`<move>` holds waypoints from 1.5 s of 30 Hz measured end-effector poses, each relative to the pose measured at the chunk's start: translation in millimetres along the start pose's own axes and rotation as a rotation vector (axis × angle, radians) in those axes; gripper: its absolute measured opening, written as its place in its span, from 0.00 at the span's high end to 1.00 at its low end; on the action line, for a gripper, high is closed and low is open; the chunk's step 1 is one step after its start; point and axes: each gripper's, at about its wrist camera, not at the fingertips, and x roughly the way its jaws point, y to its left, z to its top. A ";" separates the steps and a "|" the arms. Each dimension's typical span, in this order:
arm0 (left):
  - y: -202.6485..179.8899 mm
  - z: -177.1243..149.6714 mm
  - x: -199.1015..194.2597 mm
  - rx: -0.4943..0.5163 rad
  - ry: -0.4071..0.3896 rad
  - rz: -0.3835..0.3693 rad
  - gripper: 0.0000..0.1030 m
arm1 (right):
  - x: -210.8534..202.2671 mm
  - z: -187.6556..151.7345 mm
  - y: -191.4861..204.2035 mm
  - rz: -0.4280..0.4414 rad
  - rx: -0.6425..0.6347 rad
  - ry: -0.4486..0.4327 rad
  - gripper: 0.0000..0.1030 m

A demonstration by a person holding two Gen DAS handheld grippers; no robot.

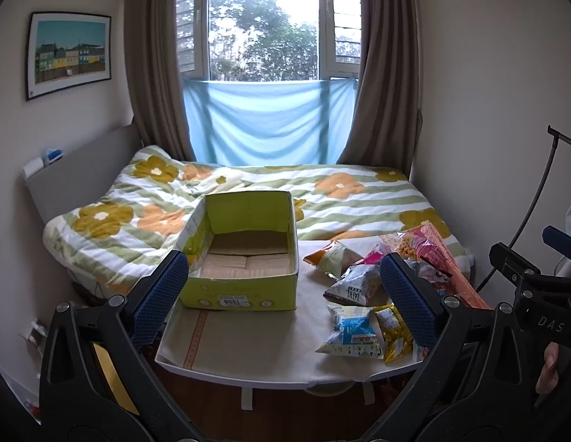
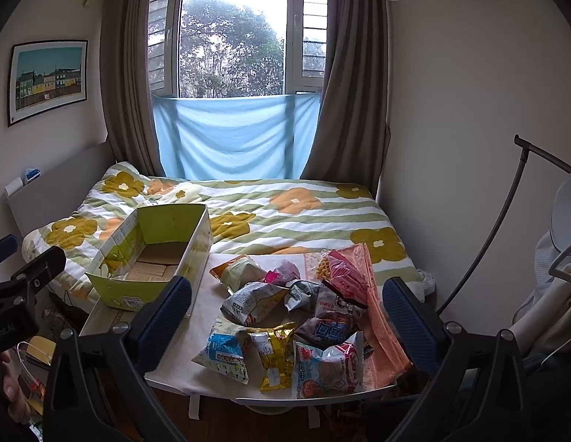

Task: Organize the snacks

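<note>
With both the left gripper and right gripper wide open and empty, we judge the snack packets light, crinkly, slippery, best pinched at sealed edges.

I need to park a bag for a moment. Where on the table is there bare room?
Bare table lies along the near edge, in front of the box and left of the snack pile. The box's floor is bare too. The right half is crowded with packets right up to the near edge.

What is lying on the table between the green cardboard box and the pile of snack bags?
Nothing: in the right wrist view, only bare table separates the green cardboard box from the snack bags.
</note>
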 end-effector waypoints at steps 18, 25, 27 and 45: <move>4.3 0.4 2.5 -0.005 0.007 -0.029 0.00 | 0.1 -0.7 -1.0 -0.012 -0.002 0.014 0.00; 7.2 0.0 3.6 -0.004 0.009 -0.031 0.00 | 0.4 -0.9 -1.4 -0.011 -0.003 0.014 0.00; 6.8 0.1 3.5 -0.003 0.009 -0.031 0.00 | 0.1 -1.0 -1.0 -0.012 -0.003 0.014 0.00; 15.5 -4.3 27.1 0.013 0.109 -0.087 0.00 | -0.3 -6.1 -1.5 -0.047 -0.011 0.042 0.00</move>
